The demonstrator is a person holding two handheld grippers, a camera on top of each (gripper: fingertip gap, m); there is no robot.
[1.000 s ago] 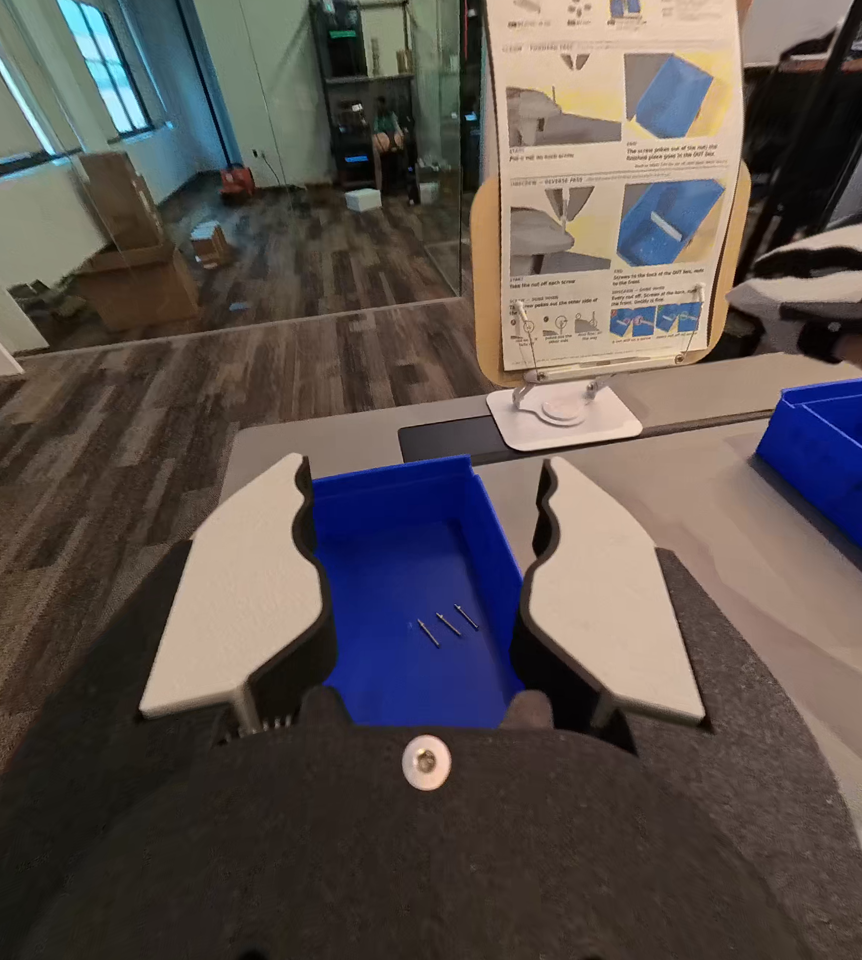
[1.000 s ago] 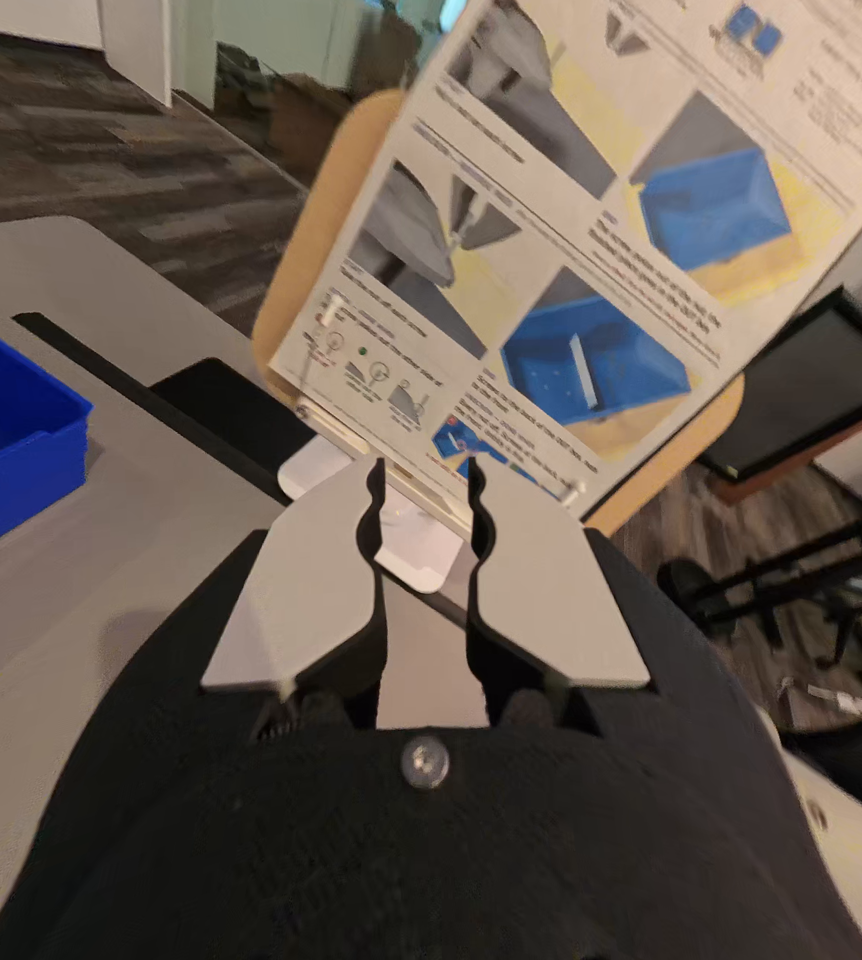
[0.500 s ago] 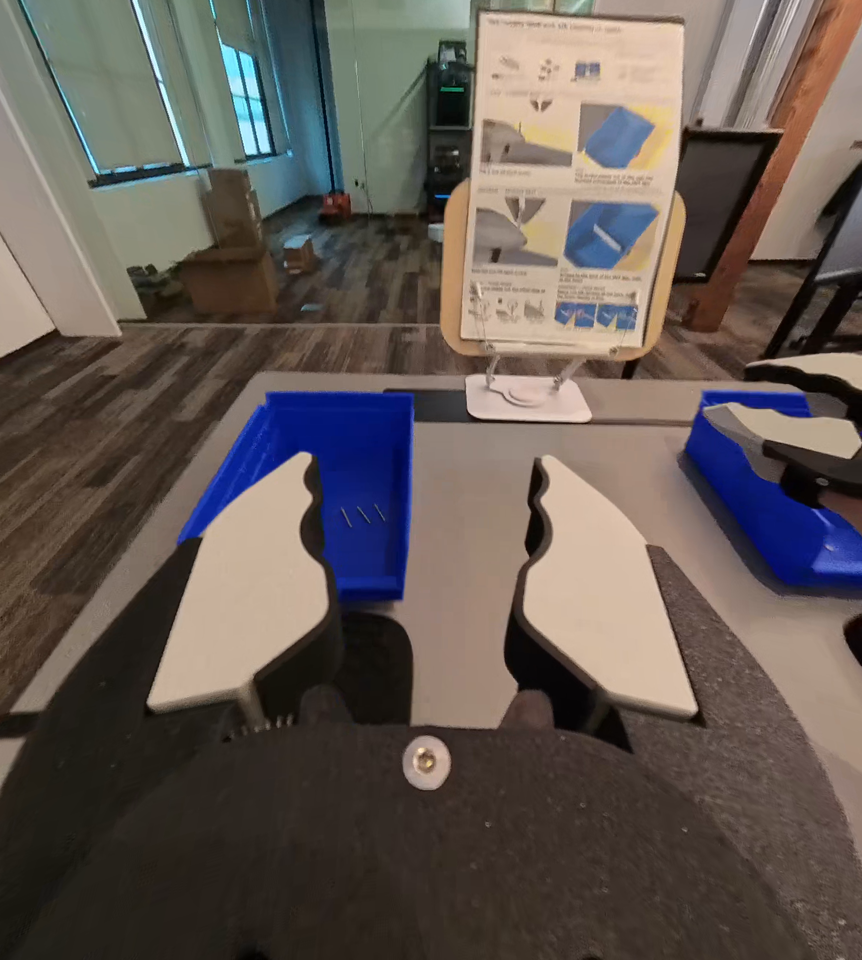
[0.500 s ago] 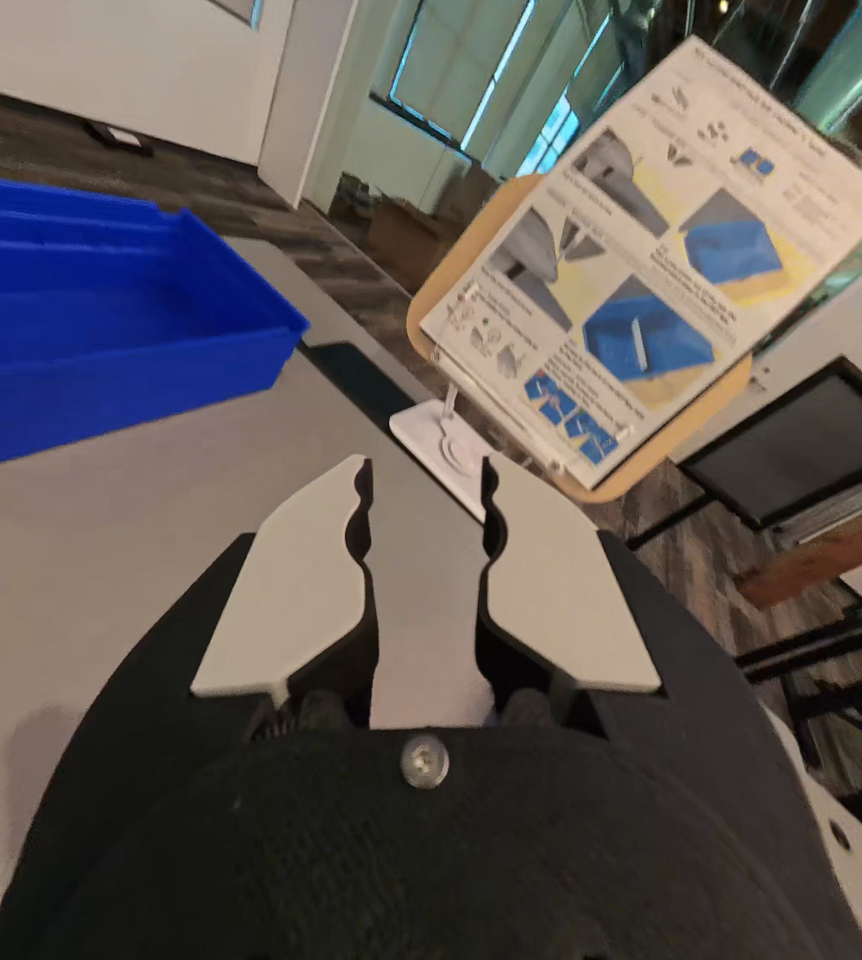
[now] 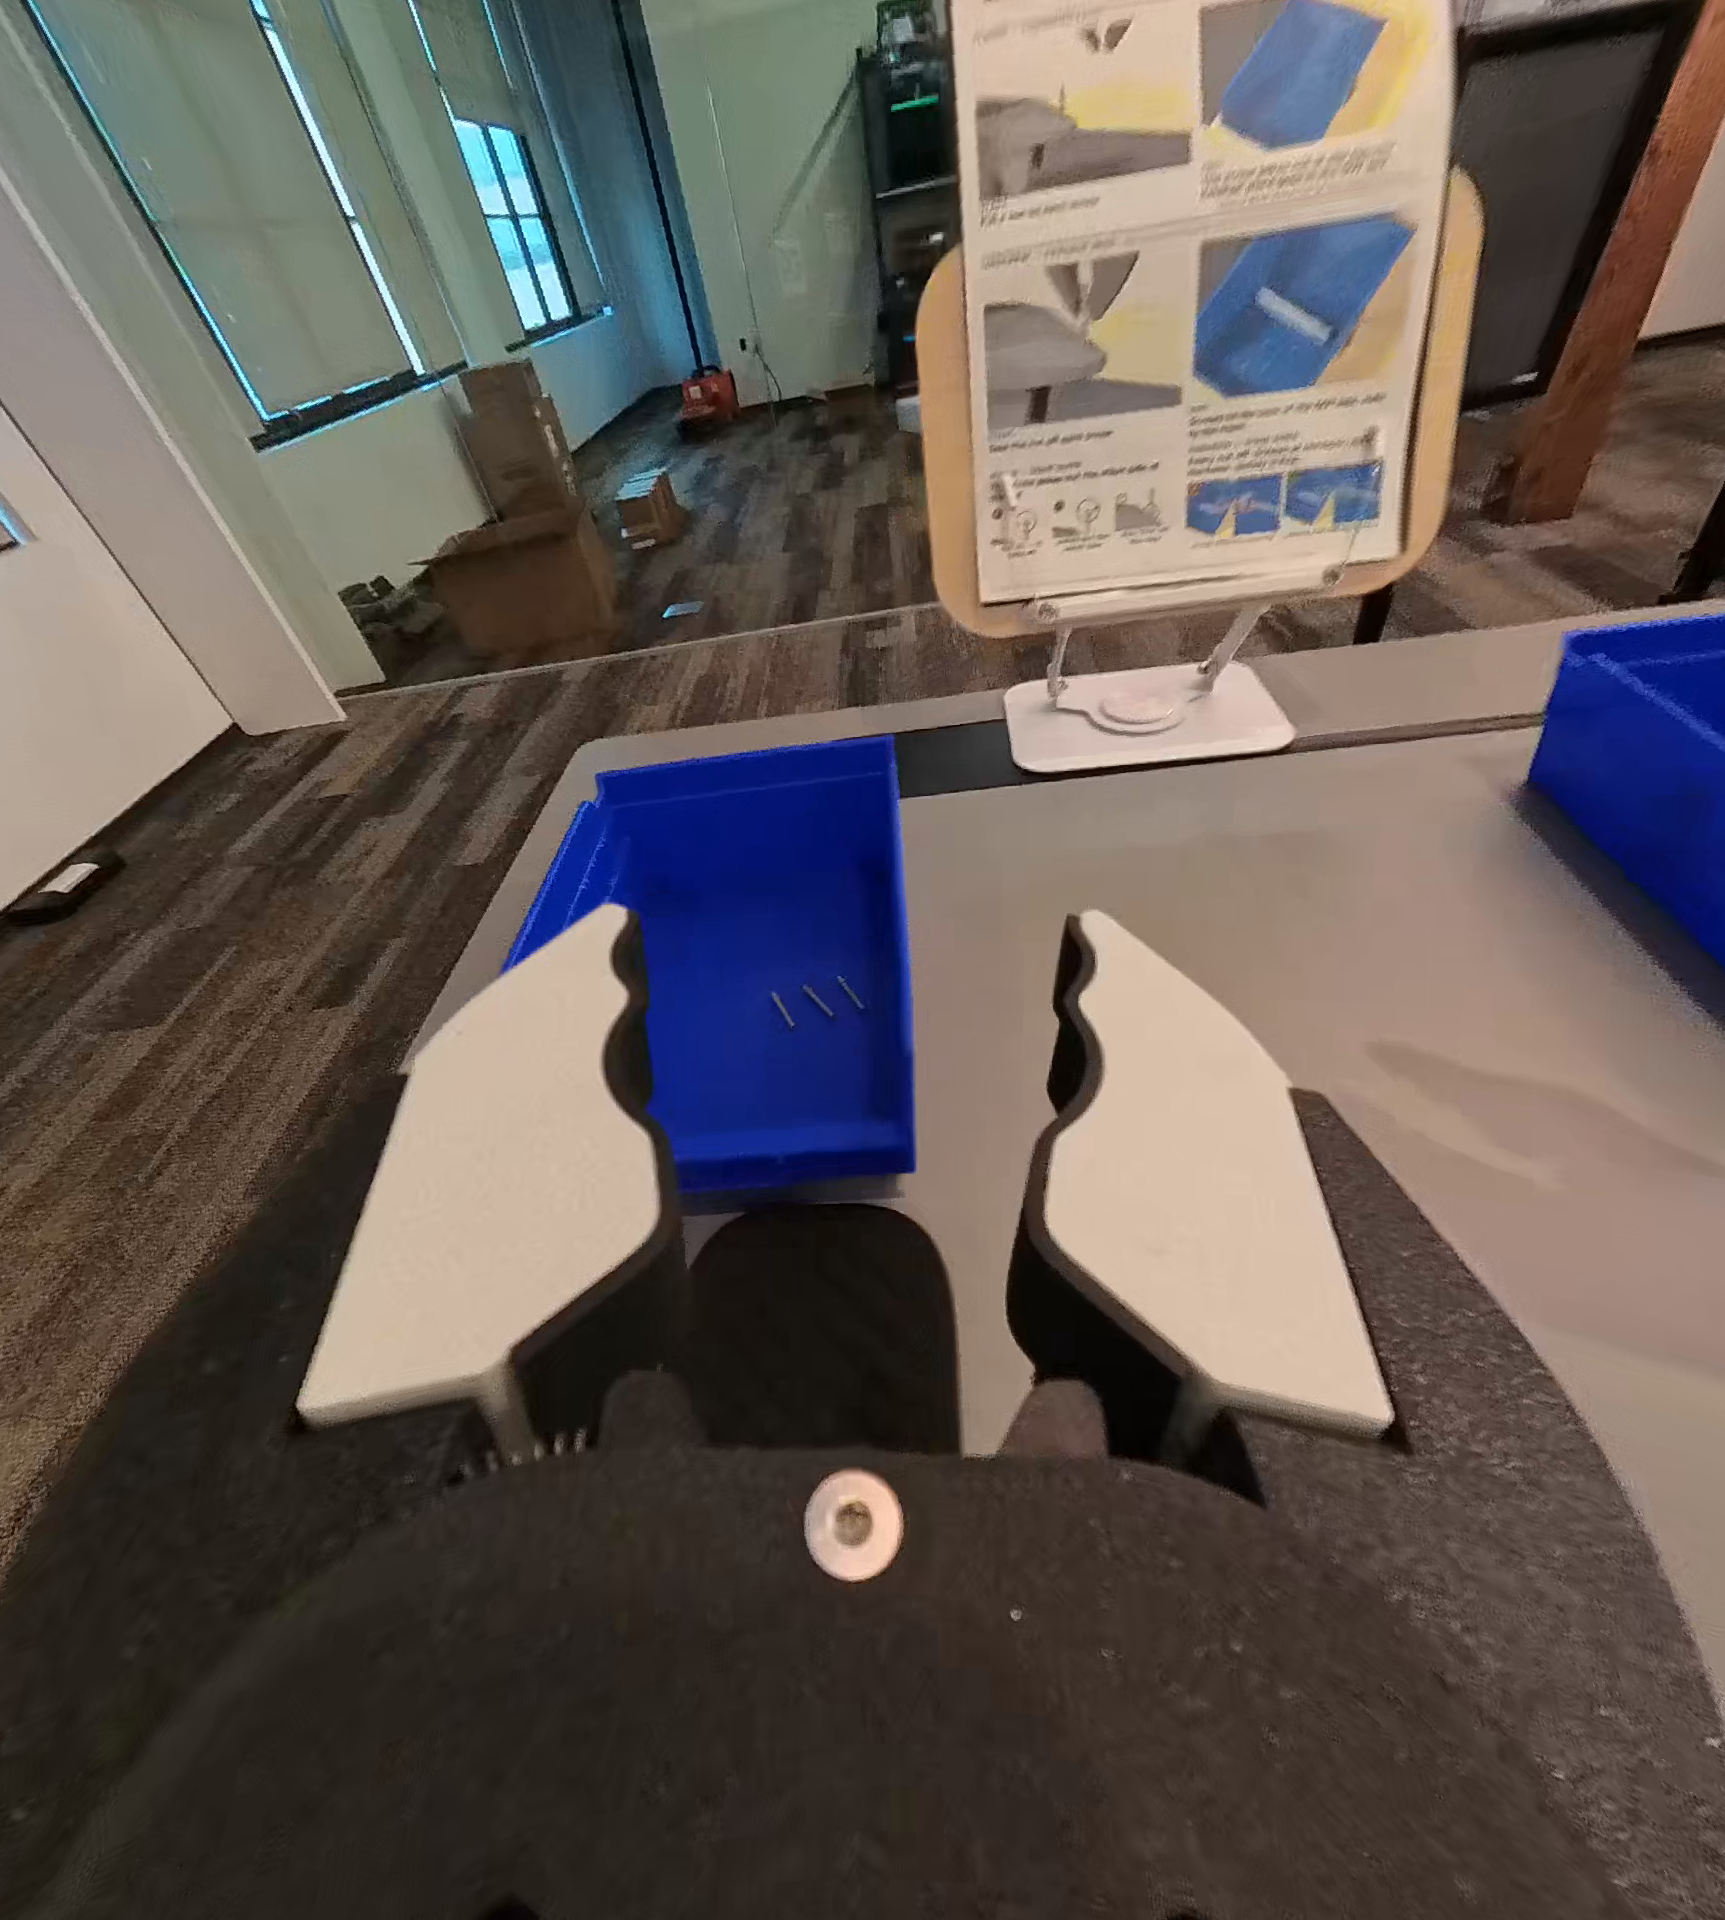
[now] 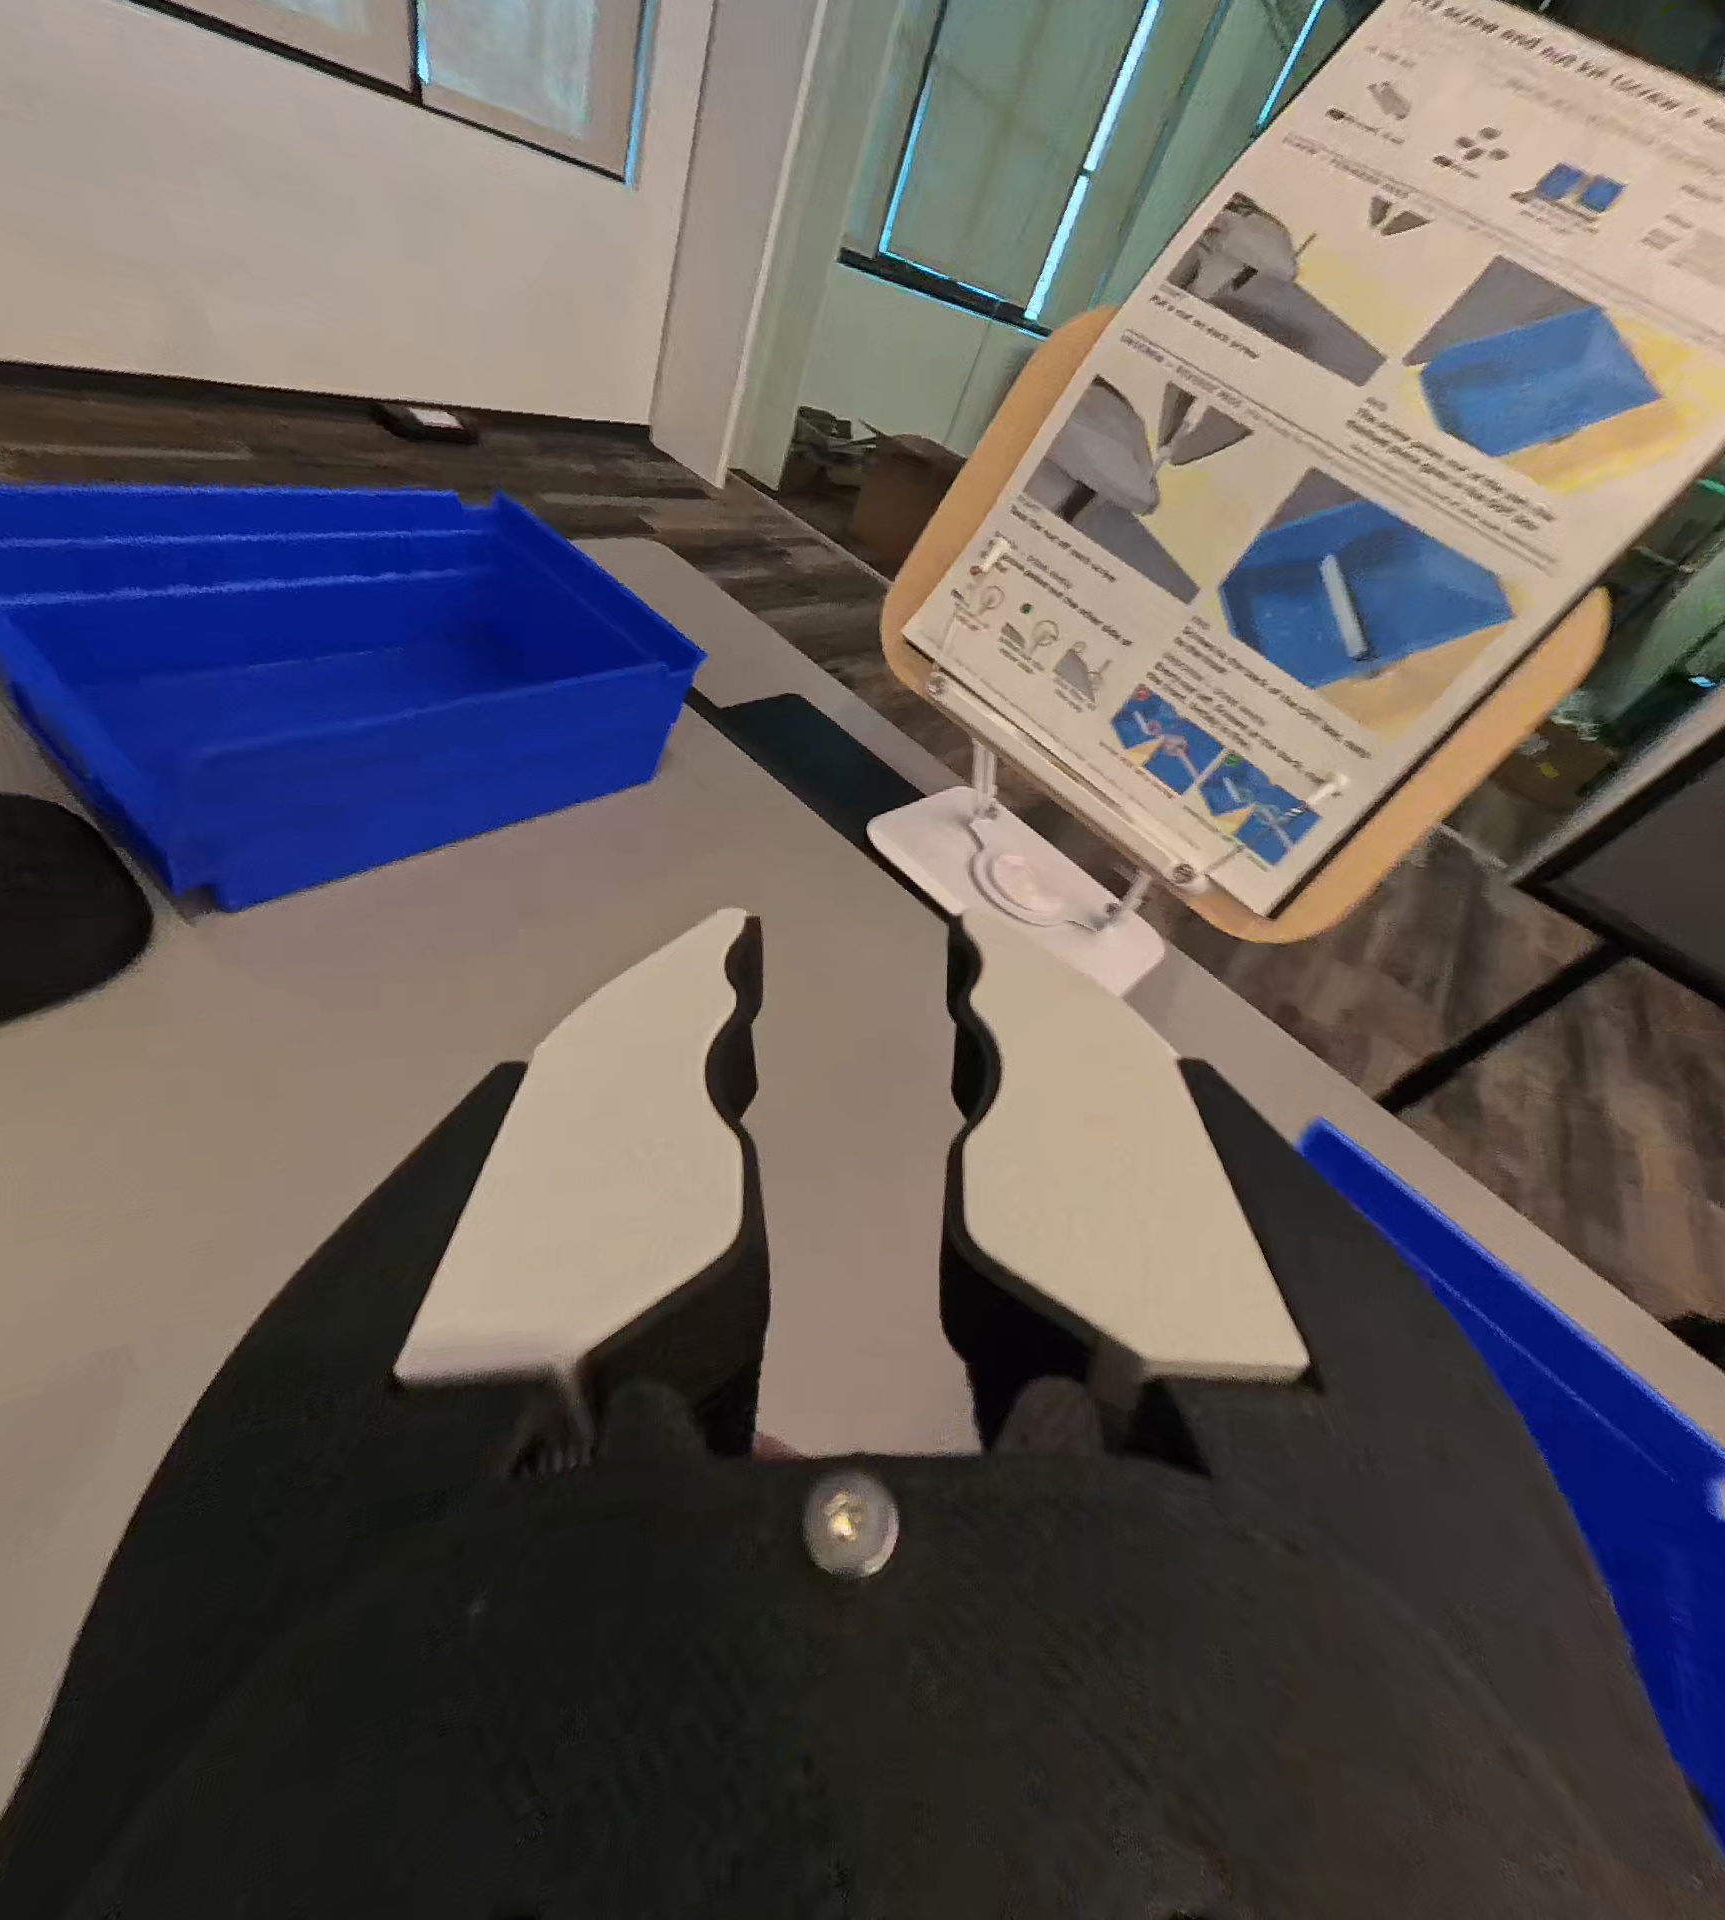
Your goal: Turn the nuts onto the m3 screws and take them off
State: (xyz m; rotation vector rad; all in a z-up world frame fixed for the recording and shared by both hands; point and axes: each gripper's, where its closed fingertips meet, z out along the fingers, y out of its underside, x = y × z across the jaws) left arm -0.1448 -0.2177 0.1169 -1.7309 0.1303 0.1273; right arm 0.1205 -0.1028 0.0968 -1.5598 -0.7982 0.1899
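My left claw (image 5: 853, 940) gapes wide above the table (image 5: 1201, 883); three screws (image 5: 816, 1004) lie in the blue bin (image 5: 884, 935). My right claw (image 6: 850, 940) stands narrowly parted, empty.

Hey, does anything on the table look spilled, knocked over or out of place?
Nothing stands out. Three screws lie side by side in the blue bin, the instruction stand is upright, and both the left gripper and right gripper are open and empty.
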